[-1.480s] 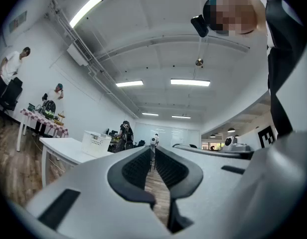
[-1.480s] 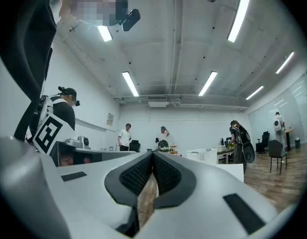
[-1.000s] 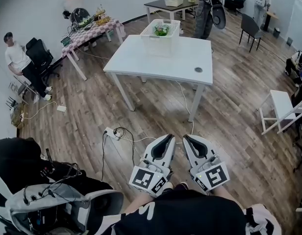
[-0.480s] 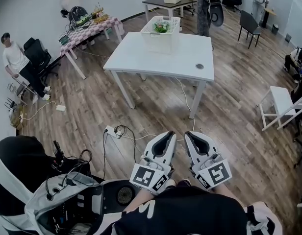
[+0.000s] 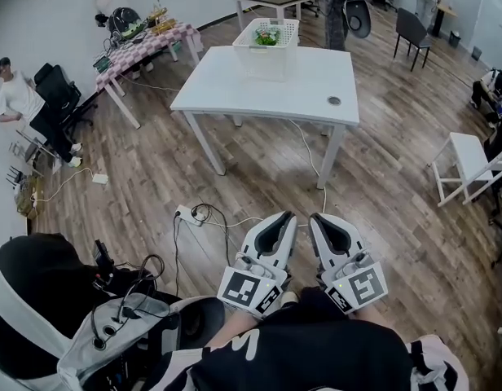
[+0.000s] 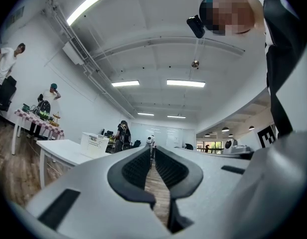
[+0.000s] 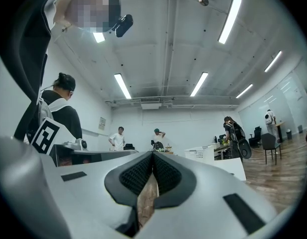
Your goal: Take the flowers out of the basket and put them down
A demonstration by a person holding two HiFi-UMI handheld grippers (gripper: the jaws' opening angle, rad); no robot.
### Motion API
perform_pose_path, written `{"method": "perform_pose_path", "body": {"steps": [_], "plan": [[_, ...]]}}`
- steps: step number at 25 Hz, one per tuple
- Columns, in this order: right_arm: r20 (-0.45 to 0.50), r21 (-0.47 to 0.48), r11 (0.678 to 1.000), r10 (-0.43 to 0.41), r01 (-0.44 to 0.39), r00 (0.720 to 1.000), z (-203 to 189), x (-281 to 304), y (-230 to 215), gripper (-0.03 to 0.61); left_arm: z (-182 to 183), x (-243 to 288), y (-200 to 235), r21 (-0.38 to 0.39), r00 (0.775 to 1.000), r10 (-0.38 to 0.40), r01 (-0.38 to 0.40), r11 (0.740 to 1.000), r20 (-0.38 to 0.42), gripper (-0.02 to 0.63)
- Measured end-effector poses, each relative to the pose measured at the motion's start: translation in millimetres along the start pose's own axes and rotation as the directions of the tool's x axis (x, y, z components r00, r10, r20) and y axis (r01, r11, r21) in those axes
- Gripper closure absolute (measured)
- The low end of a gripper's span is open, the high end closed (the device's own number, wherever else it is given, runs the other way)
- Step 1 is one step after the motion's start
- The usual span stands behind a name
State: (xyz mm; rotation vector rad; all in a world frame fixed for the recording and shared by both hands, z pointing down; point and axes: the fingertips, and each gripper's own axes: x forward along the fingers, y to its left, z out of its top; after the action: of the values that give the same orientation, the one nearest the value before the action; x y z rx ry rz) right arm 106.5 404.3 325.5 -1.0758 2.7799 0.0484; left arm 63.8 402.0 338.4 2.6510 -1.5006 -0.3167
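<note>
The task is at its very start, by my reading: the person stands well apart from the white rectangular desk, so this is the approach. The white perforated plastic basket sits near the desk's far edge. Inside it lies the bunch of flowers, mostly green and too small to make out further. The left gripper and the right gripper hang side by side, close to the body and over the wooden plank floor. Each has its jaws together with nothing between them. The next move calls for walking up to the desk, parting one pair of jaws and reaching down into the basket for the stems.
</note>
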Motion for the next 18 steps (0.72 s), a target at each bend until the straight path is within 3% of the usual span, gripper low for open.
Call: {"method": "perform_pose_path", "body": {"steps": [9, 18], "plan": [[-0.014, 0.005, 0.999, -0.033, 0.033, 0.999, -5.7, 8.1, -12.0, 0.56, -4.9, 13.2, 5.4, -0.005, 1.0, -0.025, 0.025, 1.0, -0.007, 0.581], [-0.009, 0.002, 1.0, -0.01, 0.01, 1.0, -17.4, 45.6, -46.6, 0.56, -11.1, 52.9, 32.2, 0.012, 1.0, -0.011, 0.011, 1.0, 0.004, 0.581]]}}
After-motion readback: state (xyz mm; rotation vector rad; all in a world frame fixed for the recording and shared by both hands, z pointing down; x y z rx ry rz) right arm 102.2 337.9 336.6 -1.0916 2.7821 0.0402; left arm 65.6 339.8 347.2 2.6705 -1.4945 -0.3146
